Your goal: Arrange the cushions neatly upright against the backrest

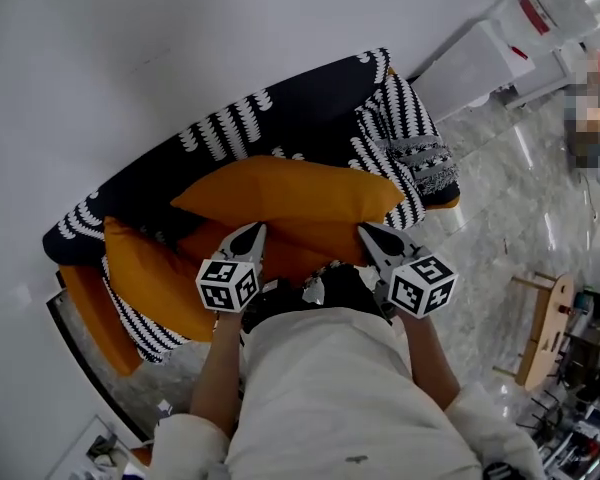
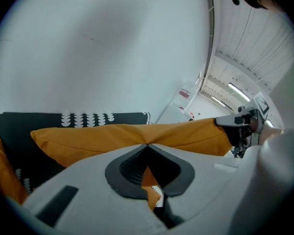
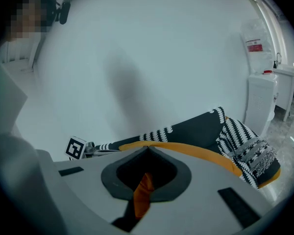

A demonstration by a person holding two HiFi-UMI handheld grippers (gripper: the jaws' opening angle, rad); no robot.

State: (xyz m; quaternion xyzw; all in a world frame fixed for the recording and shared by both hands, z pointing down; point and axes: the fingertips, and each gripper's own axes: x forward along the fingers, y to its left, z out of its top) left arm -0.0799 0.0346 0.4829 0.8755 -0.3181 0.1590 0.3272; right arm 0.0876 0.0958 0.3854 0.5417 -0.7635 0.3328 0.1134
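Two pinches carry the load: the left gripper (image 1: 248,238) and the right gripper (image 1: 372,238) each have their jaws shut on the near edge of the big orange cushion (image 1: 290,193), one toward each corner. In both gripper views a fold of orange fabric runs up between the closed pads. The cushion lies flat and crosswise over the seat of the black patterned sofa (image 1: 310,103), with its far edge toward the backrest (image 1: 220,133) but not leaning on it. A second orange cushion (image 1: 150,278) slumps at the left end, and a black-and-white striped cushion (image 1: 405,133) sits propped at the right end. Your grip looks like cover cloth only, not filling, so a sharp tug would likely slip it. Raise both hands at one height so the held edge becomes the top edge and the body hangs straight below. Carry it toward the backrest, and let the lower edge settle into the crease where seat meets back. Tip the top against the backrest before you let go. Aim for the open stretch in the middle, clear of the striped cushion. Release both sides together, or the cushion will probably twist and flop forward.
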